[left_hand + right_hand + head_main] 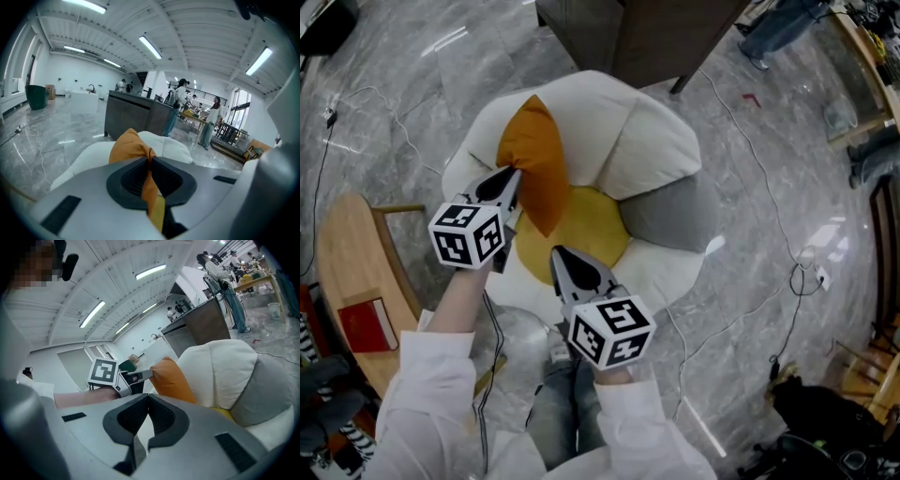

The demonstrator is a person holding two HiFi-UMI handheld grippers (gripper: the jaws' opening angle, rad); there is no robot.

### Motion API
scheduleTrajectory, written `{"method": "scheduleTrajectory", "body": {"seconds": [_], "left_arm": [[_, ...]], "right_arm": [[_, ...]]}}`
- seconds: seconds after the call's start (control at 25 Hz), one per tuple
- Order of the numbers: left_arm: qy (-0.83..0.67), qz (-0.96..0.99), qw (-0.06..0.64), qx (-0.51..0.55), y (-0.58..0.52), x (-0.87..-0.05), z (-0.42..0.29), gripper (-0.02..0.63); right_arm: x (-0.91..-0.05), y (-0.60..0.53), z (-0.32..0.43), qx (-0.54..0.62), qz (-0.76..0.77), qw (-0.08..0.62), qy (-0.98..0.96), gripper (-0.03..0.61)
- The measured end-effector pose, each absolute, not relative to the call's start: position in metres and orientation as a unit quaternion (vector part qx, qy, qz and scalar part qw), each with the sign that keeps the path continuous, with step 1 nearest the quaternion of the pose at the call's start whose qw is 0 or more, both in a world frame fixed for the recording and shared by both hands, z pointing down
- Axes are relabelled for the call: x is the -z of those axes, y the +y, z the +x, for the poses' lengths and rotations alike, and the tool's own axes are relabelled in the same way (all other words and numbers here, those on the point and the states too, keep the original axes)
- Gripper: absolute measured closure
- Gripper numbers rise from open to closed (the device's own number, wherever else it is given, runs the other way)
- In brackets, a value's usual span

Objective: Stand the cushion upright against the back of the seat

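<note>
Left tongs (508, 178) are clamped on the orange cushion (534, 159), and the left gripper view settles it: a fold of orange fabric is pinched flat between the two dark pads (133, 176), with the rest of the cushion (127, 145) bulging up just past the tips. From the head view the cushion stands on edge over the left side of the seat (647, 131), a round white piece made of puffy lobes. Its upper end is up by the white lobes at the back. Its lower corner points down over the yellow centre (581, 234), though I cannot tell whether that corner rests on the yellow.

Right tongs (558, 255) are closed with nothing in them. In the right gripper view the pads meet tip to tip (148, 397) and only air shows beyond. They hover at the front edge of the yellow centre, just beside the cushion but clear of it. That same view shows the cushion (171, 378) right in front of a tall white lobe, with the left tongs (140, 376) at its edge.

Nothing else sits in the seat except a grey lobe (670, 214) on its right side. Off to the left, a wooden table (337, 253) carries a red book (367, 323). Cables (759, 169) trail over the grey marble floor (787, 112).
</note>
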State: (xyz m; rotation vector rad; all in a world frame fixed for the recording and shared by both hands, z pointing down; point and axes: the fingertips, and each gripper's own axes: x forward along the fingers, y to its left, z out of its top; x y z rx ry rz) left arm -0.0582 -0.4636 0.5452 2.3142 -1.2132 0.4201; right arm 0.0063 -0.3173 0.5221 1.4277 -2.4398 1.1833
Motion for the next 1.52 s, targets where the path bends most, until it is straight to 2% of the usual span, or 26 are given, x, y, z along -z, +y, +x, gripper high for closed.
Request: {"method": "scheduleTrajectory", "body": {"seconds": [0.84,1.52], "left_arm": [[-0.486,0.813,0.256,-0.190,-0.460,-0.592,-0.158,0.583],[-0.570,0.731,0.309,-0.210,-0.446,-0.634,-0.249,0.582]], "right_arm": [[-0.539,-0.324,-0.006,-0.391,0.463,0.047,-0.794,0.566],[-0.542,-0.316,-0.020,-0.371,0.456,0.079,-0.805,0.566]]}}
